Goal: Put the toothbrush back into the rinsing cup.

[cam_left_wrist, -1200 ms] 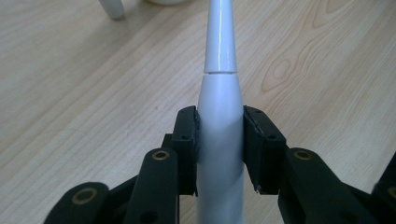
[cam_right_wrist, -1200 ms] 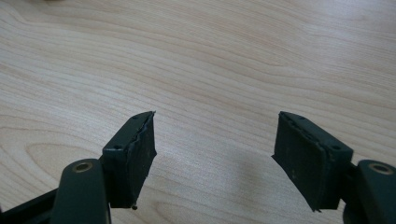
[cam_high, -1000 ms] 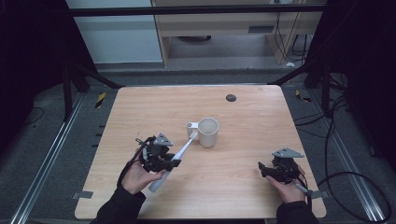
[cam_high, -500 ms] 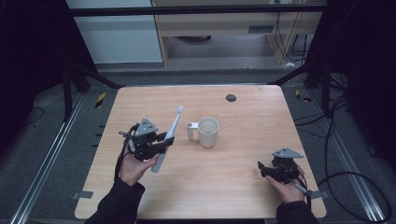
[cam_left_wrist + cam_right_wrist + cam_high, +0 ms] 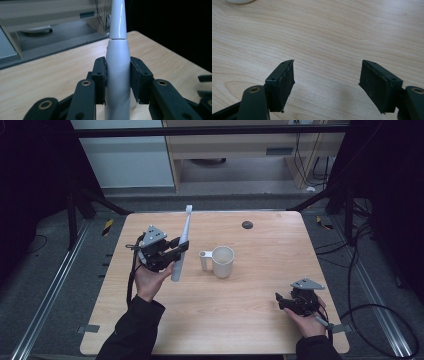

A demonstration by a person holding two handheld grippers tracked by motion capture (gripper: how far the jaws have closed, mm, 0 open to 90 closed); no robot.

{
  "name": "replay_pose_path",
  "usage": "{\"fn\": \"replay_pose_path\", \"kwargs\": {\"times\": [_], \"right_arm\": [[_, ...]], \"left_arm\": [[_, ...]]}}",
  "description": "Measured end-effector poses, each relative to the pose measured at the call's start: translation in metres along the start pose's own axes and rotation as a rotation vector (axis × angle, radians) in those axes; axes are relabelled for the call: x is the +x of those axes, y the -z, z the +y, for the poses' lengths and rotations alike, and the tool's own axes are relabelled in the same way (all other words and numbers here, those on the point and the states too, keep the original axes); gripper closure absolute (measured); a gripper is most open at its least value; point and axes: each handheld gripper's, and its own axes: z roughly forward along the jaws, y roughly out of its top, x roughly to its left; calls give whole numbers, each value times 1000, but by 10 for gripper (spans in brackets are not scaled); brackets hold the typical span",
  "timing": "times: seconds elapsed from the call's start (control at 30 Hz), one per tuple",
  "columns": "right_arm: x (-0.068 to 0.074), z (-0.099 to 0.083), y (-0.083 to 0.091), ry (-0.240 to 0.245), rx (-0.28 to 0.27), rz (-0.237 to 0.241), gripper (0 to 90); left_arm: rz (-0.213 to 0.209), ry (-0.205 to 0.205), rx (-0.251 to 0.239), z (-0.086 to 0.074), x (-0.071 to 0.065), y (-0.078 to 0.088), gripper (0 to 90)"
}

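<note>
Mug (image 5: 222, 261): one, white, upright mid-worktop (image 5: 260, 320), inside unclear.
Toothbrush (image 5: 181, 247): one, white, raised left of mug.
Left gripper (image 5: 176, 248): fingers clamp toothbrush handle.
Right gripper (image 5: 278, 301): fingers apart, holding nothing.

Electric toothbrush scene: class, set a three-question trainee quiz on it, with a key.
1. True or false: the left gripper is shut on the electric toothbrush.
2. The white mug stands: A on the table, B in the right gripper, C on the floor.
3. Fill in: the right gripper's jaws are ____.

Key: 1 true. 2 A. 3 open.
</note>
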Motion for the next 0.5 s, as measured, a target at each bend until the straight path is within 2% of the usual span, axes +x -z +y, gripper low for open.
{"fn": "replay_pose_path", "kwargs": {"times": [0.33, 0.5], "right_arm": [[0, 0, -1, 1, 0, 3, 276], [0, 0, -2, 8, 0, 6, 275]], "left_arm": [[-19, 28, -107, 17, -4, -19, 667], [-30, 36, -144, 21, -7, -30, 667]]}}
